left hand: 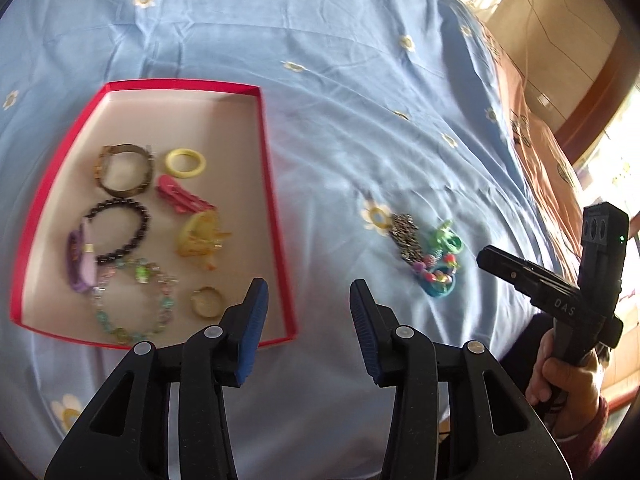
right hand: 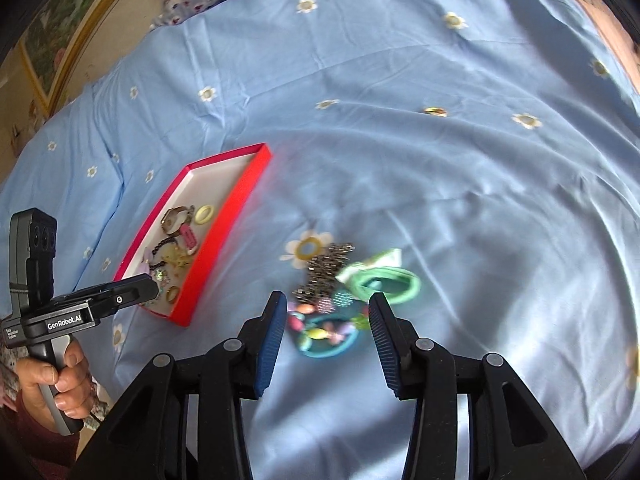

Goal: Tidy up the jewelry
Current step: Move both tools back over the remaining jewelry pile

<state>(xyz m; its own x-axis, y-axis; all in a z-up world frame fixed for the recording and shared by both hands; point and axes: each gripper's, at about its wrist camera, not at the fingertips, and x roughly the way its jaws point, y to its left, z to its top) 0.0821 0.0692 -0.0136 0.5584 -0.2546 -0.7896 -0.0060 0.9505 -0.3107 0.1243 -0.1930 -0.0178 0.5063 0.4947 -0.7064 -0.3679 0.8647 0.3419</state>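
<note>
right hand-held gripper agape | above jewelry pile | red tray leftward

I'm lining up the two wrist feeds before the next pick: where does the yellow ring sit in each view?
Left wrist: yellow ring lies in the red tray, upper middle, right of the brown bracelet.
Right wrist: yellow ring shows small at left of centre, towards the tray's far end.
Shared landmark: the pink clip just below the ring.
</note>
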